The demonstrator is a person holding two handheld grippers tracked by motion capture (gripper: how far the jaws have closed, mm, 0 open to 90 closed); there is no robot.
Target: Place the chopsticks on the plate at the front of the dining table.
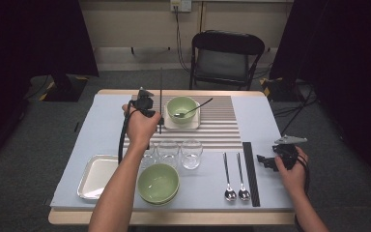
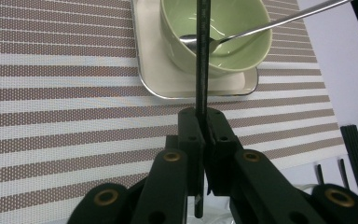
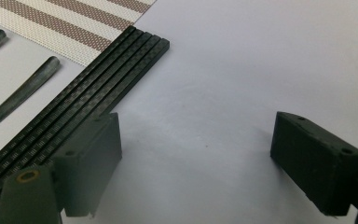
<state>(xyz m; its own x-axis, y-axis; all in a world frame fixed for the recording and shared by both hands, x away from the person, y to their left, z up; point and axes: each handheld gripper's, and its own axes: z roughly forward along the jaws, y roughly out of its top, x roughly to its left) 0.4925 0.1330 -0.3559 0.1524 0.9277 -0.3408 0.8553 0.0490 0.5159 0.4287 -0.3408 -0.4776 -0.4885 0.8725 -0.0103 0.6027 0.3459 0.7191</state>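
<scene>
Pinching a black chopstick (image 2: 201, 70), the left gripper (image 2: 204, 122) holds it over the striped mat (image 2: 65, 93) beside the green bowl (image 2: 223, 42); the right gripper (image 3: 196, 149) rests spread near the other chopsticks (image 3: 98, 79).

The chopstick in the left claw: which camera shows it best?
The left gripper view: the chopstick runs up the frame, clamped between the left claw's shut jaws, in front of the green bowl. The high view shows it as a thin dark line beside that bowl. The right gripper view shows other chopsticks lying on the table.
</scene>
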